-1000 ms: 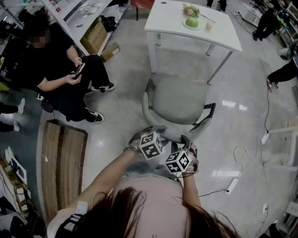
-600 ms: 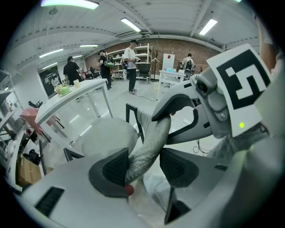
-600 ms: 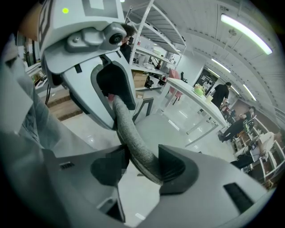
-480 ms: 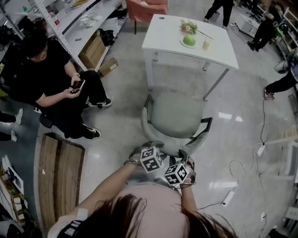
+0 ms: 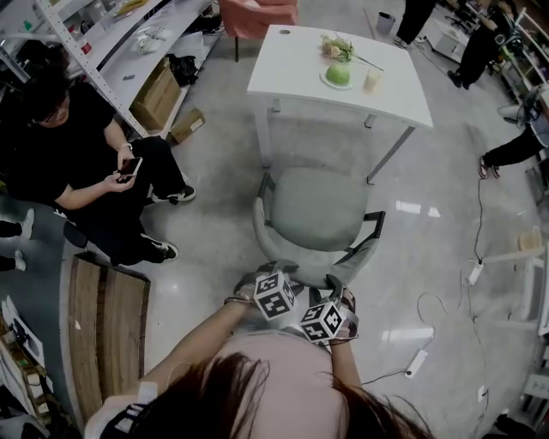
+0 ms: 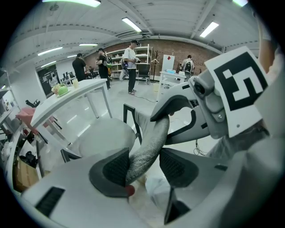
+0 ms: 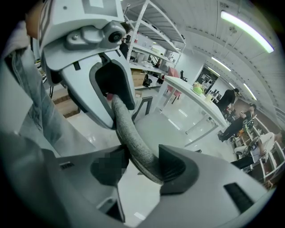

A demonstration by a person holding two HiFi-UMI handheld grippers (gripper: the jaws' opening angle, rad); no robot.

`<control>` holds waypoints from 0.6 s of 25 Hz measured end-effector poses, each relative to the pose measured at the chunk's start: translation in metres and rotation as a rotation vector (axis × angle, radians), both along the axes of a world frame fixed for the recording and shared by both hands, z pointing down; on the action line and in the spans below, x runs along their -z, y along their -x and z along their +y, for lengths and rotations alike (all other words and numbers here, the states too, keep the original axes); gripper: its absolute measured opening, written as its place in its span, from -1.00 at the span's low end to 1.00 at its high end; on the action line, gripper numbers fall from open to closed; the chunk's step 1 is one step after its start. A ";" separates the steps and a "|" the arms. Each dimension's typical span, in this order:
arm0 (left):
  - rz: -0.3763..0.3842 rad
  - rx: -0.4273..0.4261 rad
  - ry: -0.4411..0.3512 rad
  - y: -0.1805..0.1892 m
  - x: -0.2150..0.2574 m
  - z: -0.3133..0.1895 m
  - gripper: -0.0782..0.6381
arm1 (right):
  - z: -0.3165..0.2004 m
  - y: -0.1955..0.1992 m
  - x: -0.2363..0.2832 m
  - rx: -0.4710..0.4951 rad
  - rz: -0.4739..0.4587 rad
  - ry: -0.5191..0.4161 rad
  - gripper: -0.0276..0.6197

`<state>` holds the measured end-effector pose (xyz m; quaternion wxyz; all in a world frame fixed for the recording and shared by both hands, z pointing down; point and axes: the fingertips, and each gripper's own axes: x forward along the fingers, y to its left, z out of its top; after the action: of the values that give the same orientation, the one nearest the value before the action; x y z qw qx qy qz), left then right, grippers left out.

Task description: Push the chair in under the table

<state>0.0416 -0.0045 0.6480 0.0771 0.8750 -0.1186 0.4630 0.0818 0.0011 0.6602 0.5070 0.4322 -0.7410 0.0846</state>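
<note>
Ahead of left gripper (image 6: 144, 165) and right gripper (image 7: 140, 167), both clamped on chair (image 5: 316, 210) back: table (image 5: 300, 51) leg may snag armrest (image 5: 371, 225) if push veers.

We count one grey chair (image 5: 313, 210), one white table (image 5: 292, 64) and one pink chair (image 5: 257, 13) at the table's far side. On the table — one plate (image 5: 330, 86), one cup (image 5: 372, 80). Two grippers: left gripper (image 6: 142, 164), right gripper (image 7: 141, 167). Two cardboard boxes (image 5: 154, 94) by the shelving (image 5: 94, 39), one wooden pallet (image 5: 107, 321), two power strips (image 5: 415, 363) on the floor. People — one seated person (image 5: 69, 154) holding one phone (image 5: 129, 165), plus at least three other people (image 5: 515, 150) at the edges, only partly in view.
</note>
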 end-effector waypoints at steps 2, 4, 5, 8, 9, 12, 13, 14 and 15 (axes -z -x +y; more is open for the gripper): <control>-0.001 -0.003 0.003 -0.003 0.000 -0.003 -0.17 | -0.004 -0.003 0.000 -0.003 0.000 0.005 -0.25; 0.002 -0.007 0.006 -0.004 0.000 -0.008 -0.17 | -0.008 -0.004 0.000 -0.003 0.001 0.013 -0.25; 0.003 -0.008 0.008 -0.004 0.000 -0.011 -0.18 | -0.012 -0.004 0.000 -0.002 0.001 0.015 -0.25; 0.003 -0.005 0.008 -0.005 0.001 -0.023 -0.18 | -0.024 -0.006 0.001 0.000 0.000 0.014 -0.25; 0.003 -0.003 0.006 -0.006 0.000 -0.027 -0.17 | -0.028 -0.006 0.000 0.001 0.000 0.015 -0.25; 0.002 -0.004 0.007 -0.007 -0.001 -0.038 -0.17 | -0.038 -0.007 -0.001 -0.002 0.000 0.018 -0.25; 0.001 -0.005 0.008 -0.007 -0.001 -0.041 -0.18 | -0.042 -0.008 -0.001 -0.002 0.000 0.017 -0.25; 0.002 -0.006 0.008 -0.007 -0.001 -0.045 -0.18 | -0.045 -0.008 -0.001 -0.002 -0.001 0.017 -0.25; 0.002 -0.005 0.008 -0.008 -0.001 -0.048 -0.18 | -0.049 -0.008 -0.001 -0.002 -0.002 0.016 -0.25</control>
<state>0.0492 -0.0529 0.6487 0.0794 0.8755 -0.1143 0.4627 0.0895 -0.0478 0.6609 0.5097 0.4286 -0.7404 0.0913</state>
